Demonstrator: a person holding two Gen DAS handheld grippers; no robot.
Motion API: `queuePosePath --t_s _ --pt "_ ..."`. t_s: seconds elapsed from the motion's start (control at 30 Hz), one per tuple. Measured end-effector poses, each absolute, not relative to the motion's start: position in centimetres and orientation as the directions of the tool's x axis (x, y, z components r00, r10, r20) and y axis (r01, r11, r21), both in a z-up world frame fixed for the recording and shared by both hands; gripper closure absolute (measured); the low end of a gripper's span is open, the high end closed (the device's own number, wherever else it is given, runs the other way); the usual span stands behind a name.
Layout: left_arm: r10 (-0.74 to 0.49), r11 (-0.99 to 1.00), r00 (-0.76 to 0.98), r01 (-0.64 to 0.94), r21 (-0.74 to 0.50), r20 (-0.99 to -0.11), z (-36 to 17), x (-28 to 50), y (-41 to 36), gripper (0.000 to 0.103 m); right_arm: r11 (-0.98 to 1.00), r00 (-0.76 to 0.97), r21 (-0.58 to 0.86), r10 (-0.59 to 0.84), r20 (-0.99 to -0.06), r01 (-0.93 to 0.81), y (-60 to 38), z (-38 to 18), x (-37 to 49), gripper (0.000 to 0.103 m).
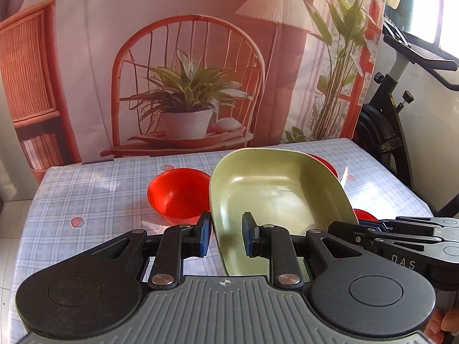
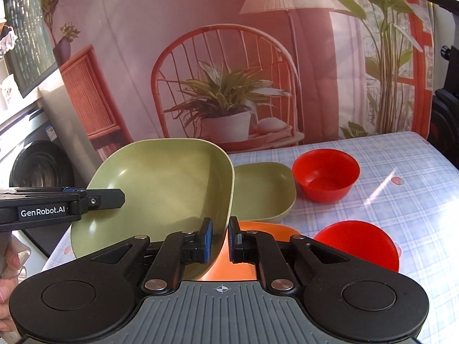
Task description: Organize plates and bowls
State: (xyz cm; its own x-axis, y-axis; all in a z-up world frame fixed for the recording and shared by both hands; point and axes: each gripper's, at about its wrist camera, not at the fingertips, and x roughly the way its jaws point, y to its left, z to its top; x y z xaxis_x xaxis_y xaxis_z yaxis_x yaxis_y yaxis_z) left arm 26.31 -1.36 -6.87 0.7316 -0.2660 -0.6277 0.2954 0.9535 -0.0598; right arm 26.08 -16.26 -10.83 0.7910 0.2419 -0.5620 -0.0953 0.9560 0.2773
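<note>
Checked cloth on the worktop [image 2: 401, 189], and above it both claws pinch the big green plate [image 2: 160, 189] off the surface, right claw [image 2: 221, 236] clamped on its near rim, left claw [image 1: 222, 236] on the other edge; looks light, stiff, slick plastic, so grab rims.

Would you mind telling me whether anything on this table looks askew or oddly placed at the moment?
One thing does: the green plate is off the table, tilted steeply on edge, with the right gripper pinching its rim and the left gripper straddling the other side. The second green plate and the upright red bowl sit normally.
</note>
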Motion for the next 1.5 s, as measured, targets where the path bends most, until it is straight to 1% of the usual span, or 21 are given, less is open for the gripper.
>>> queuePosePath --t_s 0.13,0.4,0.77,0.87,1.0,1.1,1.4,1.5 --pt "-0.281 0.945 0.695 0.322 -0.063 -0.662 -8.9 27.6 -2.6 0.079 0.955 0.771 0.291 0.225 -0.595 -0.054 -17.7 -13.0 26.5 0.093" --pt "-0.273 0.933 0.626 0.357 -0.042 -0.730 -12.8 29.1 -4.8 0.079 0.942 0.727 0.334 0.219 -0.651 0.016 -19.8 -16.9 26.4 0.093" --pt "-0.203 0.936 0.586 0.353 0.022 -0.784 -15.0 30.5 -6.2 0.079 0.927 0.707 0.373 0.240 -0.665 0.036 -20.6 -18.7 27.2 0.093" --pt "-0.186 0.937 0.575 0.349 0.032 -0.796 -15.7 30.9 -6.5 0.079 0.923 0.719 0.383 0.238 -0.653 0.042 -20.7 -19.0 27.1 0.094" --pt "-0.182 0.933 0.575 0.358 0.046 -0.797 -16.0 31.1 -6.9 0.079 0.923 0.726 0.382 0.234 -0.646 0.043 -21.0 -19.3 27.0 0.094" --pt "-0.167 0.931 0.583 0.359 0.068 -0.795 -16.0 31.3 -7.0 0.079 0.921 0.726 0.387 0.247 -0.642 0.030 -21.1 -19.2 26.8 0.091" --pt "-0.173 0.939 0.602 0.339 0.054 -0.779 -15.7 30.7 -5.8 0.077 0.929 0.763 0.369 0.212 -0.610 0.037 -21.6 -18.5 25.7 0.089" --pt "-0.156 0.941 0.612 0.330 0.071 -0.775 -15.6 30.3 -5.9 0.077 0.935 0.769 0.354 0.201 -0.607 0.035 -21.6 -18.4 25.6 0.089"
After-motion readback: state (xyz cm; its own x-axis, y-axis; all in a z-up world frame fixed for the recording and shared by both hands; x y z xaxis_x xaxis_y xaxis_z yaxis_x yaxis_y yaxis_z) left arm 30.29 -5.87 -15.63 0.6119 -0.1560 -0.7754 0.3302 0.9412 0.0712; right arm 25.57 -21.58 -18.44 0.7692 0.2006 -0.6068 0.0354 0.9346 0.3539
